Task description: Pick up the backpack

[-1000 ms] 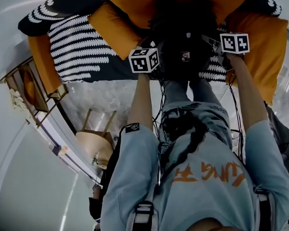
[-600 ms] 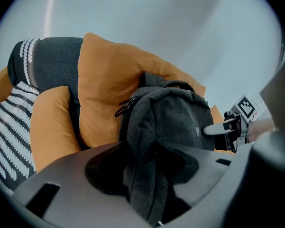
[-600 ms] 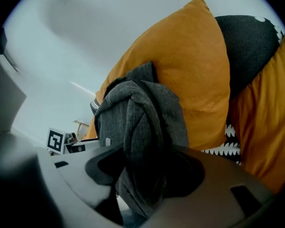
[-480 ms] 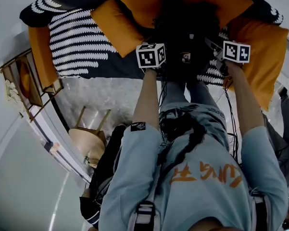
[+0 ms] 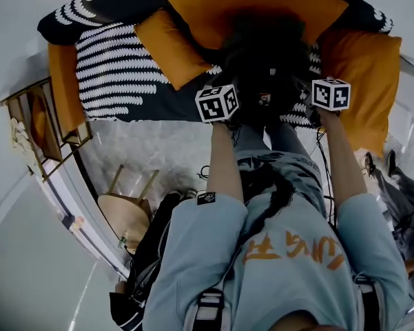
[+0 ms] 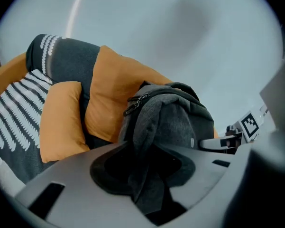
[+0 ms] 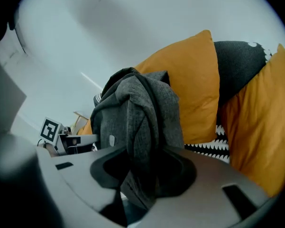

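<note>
Now both arms outstretched, angled down — left tool (image 6: 149,177), right tool (image 7: 142,175) closing, pinching backpack (image 6: 173,120) fabric.

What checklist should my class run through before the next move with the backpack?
1. Left gripper has backpack fabric between its closing jaws: ok.
2. Right gripper has fabric between its closing jaws: ok.
3. Grippers sit on opposite sides of the backpack: ok.
4. Backpack clear of the cushion behind it: cannot tell.
5. Zip fully shut: cannot tell.
</note>
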`<state>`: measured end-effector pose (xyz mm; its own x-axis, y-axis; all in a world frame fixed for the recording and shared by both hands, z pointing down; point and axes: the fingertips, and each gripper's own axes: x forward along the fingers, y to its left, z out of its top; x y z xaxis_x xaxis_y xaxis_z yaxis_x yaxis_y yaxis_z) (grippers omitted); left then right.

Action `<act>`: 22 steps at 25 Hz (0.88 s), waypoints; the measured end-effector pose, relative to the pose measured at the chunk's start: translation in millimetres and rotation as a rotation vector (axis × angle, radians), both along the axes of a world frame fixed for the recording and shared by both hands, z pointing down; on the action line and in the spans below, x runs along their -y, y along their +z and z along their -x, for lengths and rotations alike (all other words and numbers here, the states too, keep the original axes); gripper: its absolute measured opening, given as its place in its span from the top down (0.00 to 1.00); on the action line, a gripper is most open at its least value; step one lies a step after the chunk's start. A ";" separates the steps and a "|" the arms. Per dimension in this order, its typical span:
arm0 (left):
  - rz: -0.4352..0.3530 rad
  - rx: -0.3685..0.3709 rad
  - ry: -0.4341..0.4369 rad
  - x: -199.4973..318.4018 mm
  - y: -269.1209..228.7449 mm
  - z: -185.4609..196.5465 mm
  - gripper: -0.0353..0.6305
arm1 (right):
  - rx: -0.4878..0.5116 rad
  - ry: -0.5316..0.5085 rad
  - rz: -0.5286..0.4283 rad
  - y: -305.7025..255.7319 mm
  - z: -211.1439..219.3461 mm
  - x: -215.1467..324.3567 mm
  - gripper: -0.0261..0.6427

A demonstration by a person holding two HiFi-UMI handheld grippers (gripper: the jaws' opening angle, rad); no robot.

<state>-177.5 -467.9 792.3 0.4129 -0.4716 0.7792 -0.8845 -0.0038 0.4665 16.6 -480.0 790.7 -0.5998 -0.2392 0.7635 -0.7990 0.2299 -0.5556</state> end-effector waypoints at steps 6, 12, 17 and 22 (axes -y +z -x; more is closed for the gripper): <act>-0.017 0.027 0.047 -28.5 -23.6 -3.8 0.74 | -0.043 0.014 -0.012 -24.4 -3.7 -31.4 0.75; -0.049 0.007 0.106 -56.4 -48.6 -1.9 0.75 | -0.060 0.006 -0.066 -52.4 0.8 -63.6 0.78; -0.105 0.032 0.159 -60.0 -76.9 4.4 0.75 | -0.084 -0.037 -0.131 -78.2 7.5 -72.2 0.78; -0.218 0.056 0.206 -33.7 -123.9 7.6 0.75 | -0.092 -0.048 -0.249 -122.1 10.8 -51.3 0.78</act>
